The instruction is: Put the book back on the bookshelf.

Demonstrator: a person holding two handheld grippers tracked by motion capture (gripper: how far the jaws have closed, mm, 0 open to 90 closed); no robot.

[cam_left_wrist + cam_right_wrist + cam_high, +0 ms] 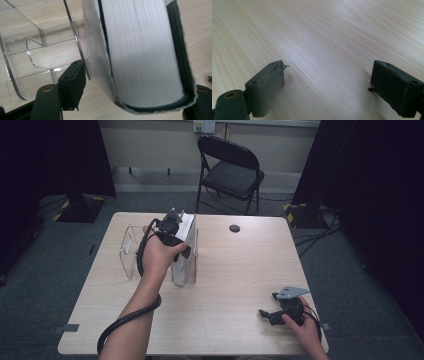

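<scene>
The left gripper (pixel 135 100) has its jaws part open around a thick white-paged book with a dark cover (pixel 142 55). A gap shows beside one pad. The book stands in a clear plastic rack (pixel 131 251) on the pale wooden table (pixel 230 270). The right gripper (pixel 328 87) rests wide open, holding nothing

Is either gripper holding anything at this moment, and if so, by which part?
The left gripper straddles the book at its top edge above the clear rack, but its left pad stands clear: no firm hold. The right gripper is open, holding nothing.
</scene>
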